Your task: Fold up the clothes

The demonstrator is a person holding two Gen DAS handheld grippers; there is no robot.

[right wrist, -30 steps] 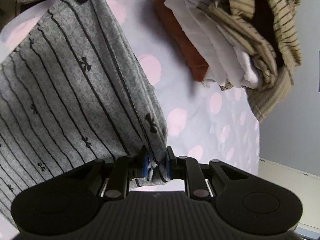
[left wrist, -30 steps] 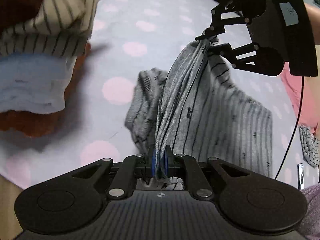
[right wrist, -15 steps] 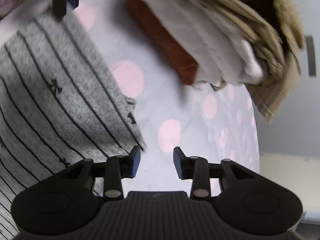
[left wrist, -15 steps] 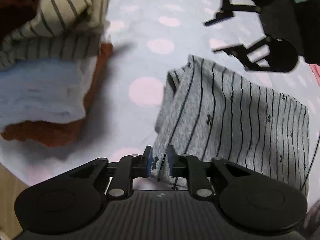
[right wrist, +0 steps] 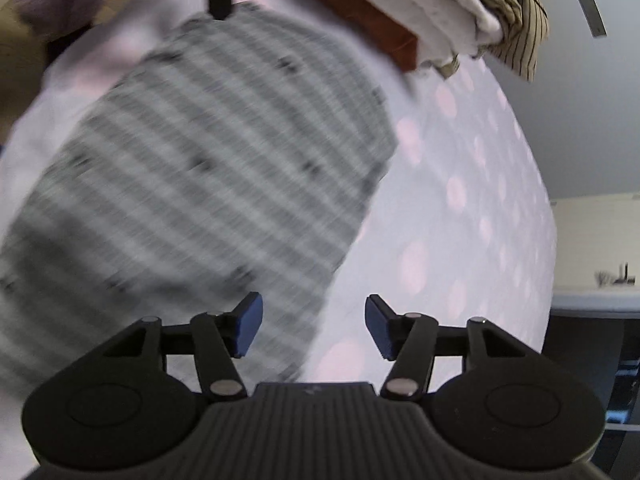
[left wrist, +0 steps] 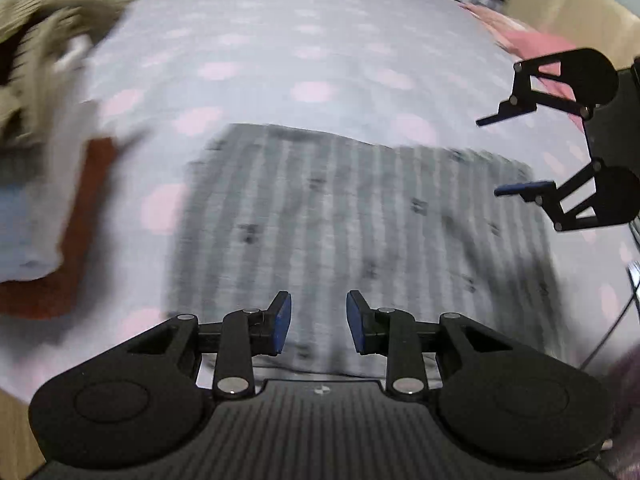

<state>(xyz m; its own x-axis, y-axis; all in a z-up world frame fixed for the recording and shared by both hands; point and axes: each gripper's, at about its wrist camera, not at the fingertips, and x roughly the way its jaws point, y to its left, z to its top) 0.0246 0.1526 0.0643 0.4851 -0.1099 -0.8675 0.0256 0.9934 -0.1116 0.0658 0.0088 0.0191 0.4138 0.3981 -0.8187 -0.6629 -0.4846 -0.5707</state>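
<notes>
Grey striped garment [left wrist: 360,216], no legible writing

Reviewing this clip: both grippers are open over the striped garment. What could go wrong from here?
1. The grey striped garment lies close to the stack of folded clothes; a wide sweep by the left gripper may topple it.
2. The right gripper sits at the garment's edge, so a regrasp might catch only one layer.
3. Both views are motion-blurred; the edges are hard to judge.

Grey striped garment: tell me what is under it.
The grey striped garment lies flat on the pink-dotted sheet. Whatever lies beneath its middle is covered.
</notes>
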